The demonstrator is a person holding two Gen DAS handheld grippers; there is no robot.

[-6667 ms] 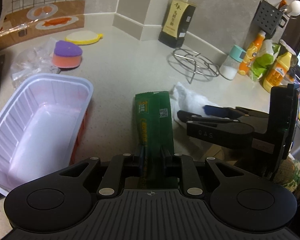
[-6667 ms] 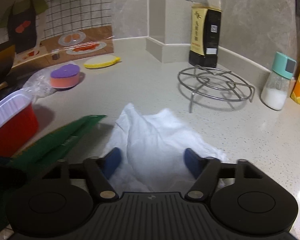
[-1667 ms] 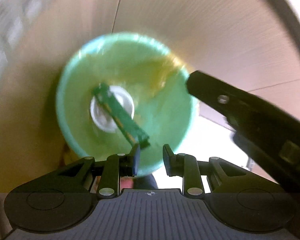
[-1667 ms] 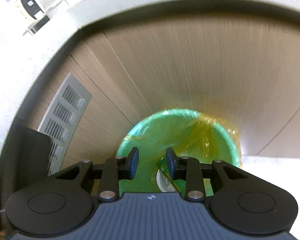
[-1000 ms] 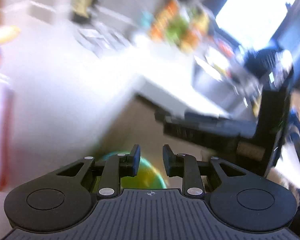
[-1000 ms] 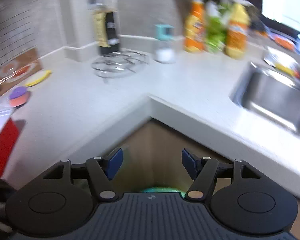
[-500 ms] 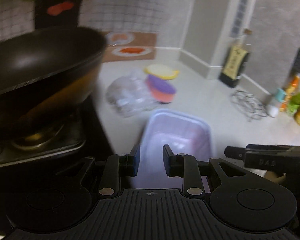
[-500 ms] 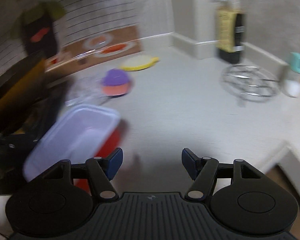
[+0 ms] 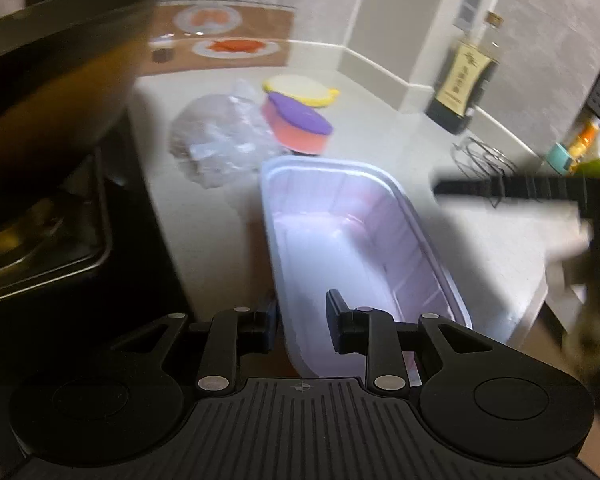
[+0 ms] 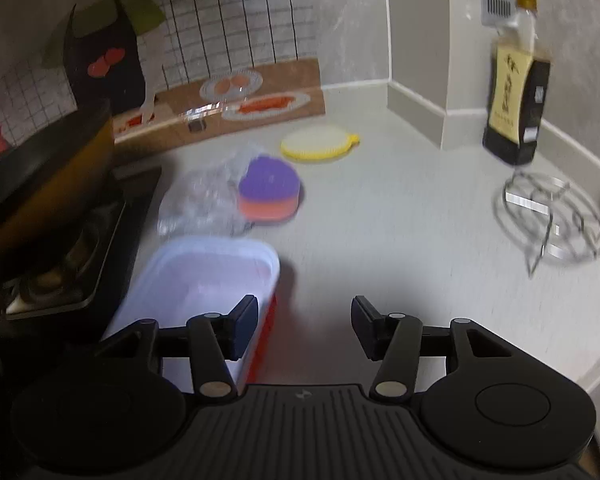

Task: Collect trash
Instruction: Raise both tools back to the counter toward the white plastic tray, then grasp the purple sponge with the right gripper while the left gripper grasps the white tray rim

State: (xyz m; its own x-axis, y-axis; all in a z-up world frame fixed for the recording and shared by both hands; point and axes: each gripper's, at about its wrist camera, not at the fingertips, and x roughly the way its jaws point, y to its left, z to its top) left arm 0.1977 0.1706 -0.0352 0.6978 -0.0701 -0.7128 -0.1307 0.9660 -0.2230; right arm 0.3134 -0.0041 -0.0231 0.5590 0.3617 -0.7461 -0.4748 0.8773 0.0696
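Both grippers are hanging over the near end of the counter (image 10: 400,216), which is pale, speckled stone with a squared front edge at the near right. The middle stretch is bare, so there's plenty of open room between the stuff on the left and the wire trivet (image 10: 552,220) far right.

The obvious bit of trash is the disposable plastic tray (image 9: 340,208): thin white ribbed inside, red outside, rounded-rectangle rim, sitting at the near left of the counter right beside the black stove (image 10: 80,240). The left gripper (image 9: 302,322) is right at its near end, jaws a little apart with the tray's left rim wall sitting between them; I can't tell if the pads actually press on it. The right gripper (image 10: 304,328) has its jaws wider but closing, with nothing between them, just bare counter; its left finger (image 10: 242,332) hangs over the tray's right edge.

Just beyond the tray there's a crumpled clear plastic bag (image 10: 204,200), and touching it on the right a purple-and-orange sponge (image 10: 269,194). Further back sits a flat yellow-rimmed pad (image 10: 318,144). A dark, smooth wok (image 9: 56,72) overhangs the stove on the left. A dark sauce bottle (image 10: 516,112) stands against the far right wall.
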